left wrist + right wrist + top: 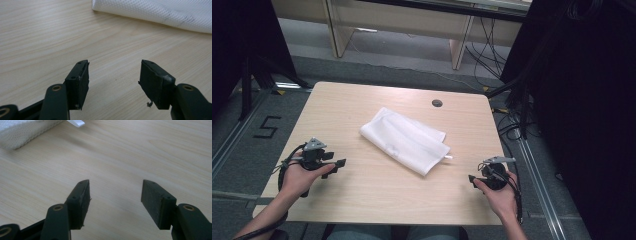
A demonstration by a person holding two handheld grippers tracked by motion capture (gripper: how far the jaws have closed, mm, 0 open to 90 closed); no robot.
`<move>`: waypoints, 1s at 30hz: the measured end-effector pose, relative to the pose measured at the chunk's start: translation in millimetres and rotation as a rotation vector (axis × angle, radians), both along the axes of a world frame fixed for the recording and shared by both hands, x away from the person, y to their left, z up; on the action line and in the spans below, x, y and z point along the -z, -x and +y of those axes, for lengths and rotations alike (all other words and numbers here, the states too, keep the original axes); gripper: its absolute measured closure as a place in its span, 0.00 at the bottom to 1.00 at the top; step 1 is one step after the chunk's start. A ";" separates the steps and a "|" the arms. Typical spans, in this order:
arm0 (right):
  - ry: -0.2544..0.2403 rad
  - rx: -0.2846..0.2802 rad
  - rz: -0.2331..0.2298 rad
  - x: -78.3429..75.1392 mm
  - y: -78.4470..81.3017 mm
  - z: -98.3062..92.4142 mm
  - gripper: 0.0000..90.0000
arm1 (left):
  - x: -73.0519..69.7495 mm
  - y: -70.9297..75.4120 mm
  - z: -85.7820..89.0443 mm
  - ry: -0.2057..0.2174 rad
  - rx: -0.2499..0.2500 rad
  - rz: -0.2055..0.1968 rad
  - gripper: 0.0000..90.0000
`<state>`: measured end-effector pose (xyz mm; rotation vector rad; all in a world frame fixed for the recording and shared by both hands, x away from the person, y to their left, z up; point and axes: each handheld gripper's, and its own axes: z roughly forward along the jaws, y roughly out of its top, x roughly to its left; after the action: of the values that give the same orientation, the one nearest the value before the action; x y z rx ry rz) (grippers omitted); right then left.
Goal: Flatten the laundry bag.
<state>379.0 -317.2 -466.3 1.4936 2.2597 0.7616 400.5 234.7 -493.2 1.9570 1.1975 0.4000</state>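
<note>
Table (362, 200): light wood top that carries the work; its near edge runs along the person's side, leaving both forearms free to rest on it.
Folded cloth (404, 141): white mesh fabric, lying diagonally at the centre of the table, between the two grippers and well apart from each — placed where either hand could reach it.
Left gripper (339, 162): held low at the left side of the table, aimed toward the cloth; jaws spread wide with bare wood between them in the left gripper view, gripping nothing.
Right gripper (472, 179): held low at the right, also turned inward; jaws wide, nothing between them.
White tab (447, 157): small strip projecting from the cloth's near right corner.
Cut off: both gripper views crop the cloth to one edge.
Hard to make out: number of folded layers — what the tab is, loop or label, cannot be told.
</note>
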 end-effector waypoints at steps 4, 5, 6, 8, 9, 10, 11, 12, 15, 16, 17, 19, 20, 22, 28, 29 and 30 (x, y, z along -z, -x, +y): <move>-0.007 0.005 -0.015 -0.5 -0.2 -1.0 0.43 | 0.8 -0.2 -2.0 0.011 -0.005 -0.008 0.44; -0.023 -0.003 -0.015 -1.4 -0.6 -0.9 0.41 | 0.8 -0.5 -1.6 0.007 -0.003 -0.009 0.44; -0.004 -0.018 -0.050 0.6 -1.3 -1.5 0.41 | 0.7 -0.6 -1.5 0.006 -0.002 -0.009 0.44; -0.016 -0.004 -0.024 -1.7 -0.7 0.2 0.41 | 0.4 -0.8 -1.8 0.003 0.000 -0.011 0.44; -0.025 -0.003 -0.026 -1.6 -0.9 1.4 0.40 | -0.6 -0.2 -2.8 0.003 -0.001 -0.002 0.44; -0.037 -0.005 -0.017 -1.9 -1.1 2.8 0.41 | -0.1 -0.1 -5.3 0.021 -0.011 -0.017 0.44; -0.038 -0.005 -0.029 -4.1 -1.5 6.2 0.42 | -0.7 0.3 -7.2 0.012 0.002 -0.030 0.44; -0.038 -0.005 -0.029 -4.1 -1.5 6.2 0.42 | -0.7 0.3 -7.2 0.012 0.002 -0.030 0.44; -0.053 -0.023 -0.047 -10.1 -2.8 15.3 0.45 | -0.9 1.2 -12.3 0.019 0.010 -0.029 0.45; -0.056 -0.034 -0.048 -12.3 -3.2 18.6 0.45 | -2.0 1.3 -14.2 0.014 0.023 -0.026 0.45; -0.049 -0.075 -0.082 -16.7 -4.4 30.1 0.47 | -3.8 1.8 -16.1 0.012 0.042 -0.028 0.48; -0.062 -0.073 -0.070 -19.8 -3.7 36.7 0.48 | -6.6 2.6 -18.8 0.008 0.059 -0.038 0.49; -0.048 -0.131 -0.095 -24.7 -5.2 52.4 0.52 | -11.0 1.6 -20.1 0.000 0.071 -0.050 0.51; -0.038 -0.148 -0.089 -26.9 -5.7 56.6 0.54 | -14.0 -0.2 -20.9 0.000 0.064 -0.061 0.51; -0.077 -0.241 -0.072 -34.3 -14.2 95.0 0.72 | -27.9 -26.2 -23.1 0.009 0.038 -0.082 0.55; -0.105 -0.246 -0.077 -32.1 -16.7 102.4 0.76 | -28.8 -29.6 -24.4 0.017 0.041 -0.075 0.64; -0.100 -0.277 -0.013 -32.8 -21.9 113.4 0.84 | -29.9 -34.9 -27.2 0.006 0.059 -0.070 0.70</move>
<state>400.9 -203.9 -433.5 1.2247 2.4821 0.9723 435.4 207.5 -463.3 1.9527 1.0929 0.4306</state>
